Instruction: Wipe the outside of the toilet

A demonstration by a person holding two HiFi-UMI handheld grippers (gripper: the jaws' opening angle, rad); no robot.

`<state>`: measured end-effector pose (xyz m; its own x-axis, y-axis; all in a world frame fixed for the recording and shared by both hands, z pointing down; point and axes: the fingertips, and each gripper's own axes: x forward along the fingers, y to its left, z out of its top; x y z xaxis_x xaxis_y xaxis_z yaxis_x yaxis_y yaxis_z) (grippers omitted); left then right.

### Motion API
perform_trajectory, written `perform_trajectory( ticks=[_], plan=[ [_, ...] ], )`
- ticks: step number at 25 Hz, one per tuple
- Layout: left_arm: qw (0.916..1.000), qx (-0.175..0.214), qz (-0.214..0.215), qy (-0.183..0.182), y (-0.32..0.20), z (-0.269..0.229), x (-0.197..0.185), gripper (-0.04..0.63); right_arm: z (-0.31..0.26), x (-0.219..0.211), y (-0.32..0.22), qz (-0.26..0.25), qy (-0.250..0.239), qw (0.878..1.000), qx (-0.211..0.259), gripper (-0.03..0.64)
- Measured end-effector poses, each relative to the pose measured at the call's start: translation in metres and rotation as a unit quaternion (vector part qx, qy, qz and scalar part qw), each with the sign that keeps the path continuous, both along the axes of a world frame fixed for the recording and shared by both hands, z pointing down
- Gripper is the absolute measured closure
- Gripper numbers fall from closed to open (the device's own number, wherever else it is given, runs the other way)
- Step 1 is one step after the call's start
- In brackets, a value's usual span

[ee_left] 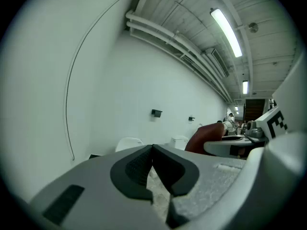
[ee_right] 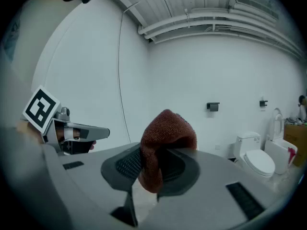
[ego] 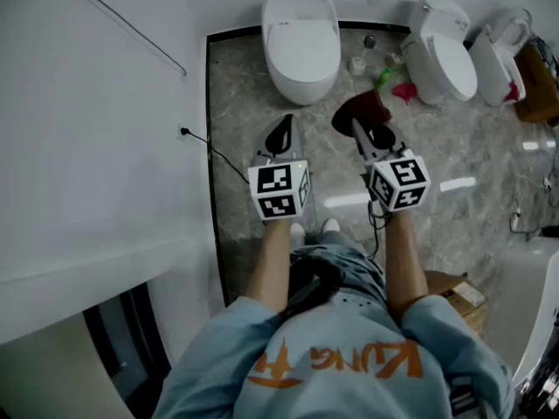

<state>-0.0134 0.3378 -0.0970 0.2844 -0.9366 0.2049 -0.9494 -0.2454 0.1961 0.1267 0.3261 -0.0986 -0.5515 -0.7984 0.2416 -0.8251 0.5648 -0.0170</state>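
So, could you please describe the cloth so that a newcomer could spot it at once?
Look above the grey floor, in front of the left toilet. The cloth is pinched in the right gripper. It is dark red and knitted; the left gripper is empty.

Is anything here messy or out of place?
Yes. Loose clutter lies on the floor between the left toilet and the middle toilet: a green item, a pink item, small containers. Nothing looks broken.

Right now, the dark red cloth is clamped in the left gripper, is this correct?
No. The dark red cloth is clamped in the right gripper, not the left; the right gripper view shows it between the jaws. The left gripper is shut on nothing.
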Motion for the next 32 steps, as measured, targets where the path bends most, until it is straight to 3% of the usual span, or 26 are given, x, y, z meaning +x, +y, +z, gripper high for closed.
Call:
perform_trajectory(
  ticks=[7,15,25,32],
  plan=[
    [1.0,-0.005,0.003,0.001,-0.003,0.005,-0.001,0.601,-0.001,0.008,-0.007,0.037,-0.019,0.999,0.007,0.54],
    [0.9997,-0.014,0.015,0.009,-0.011,0.013,0.005,0.601,-0.008,0.033,-0.019,0.092,-0.004,0.996,0.007,0.538],
    [0.9993,-0.027,0.014,0.023,-0.039,0.028,0.008,0.601,0.006,0.046,-0.045,0.101,0.007,0.995,-0.006,0.538],
    [0.9993,-0.037,-0.002,0.01,-0.091,0.042,0.0,0.601,0.025,0.044,-0.111,0.098,-0.017,0.995,-0.018,0.538]
  ],
)
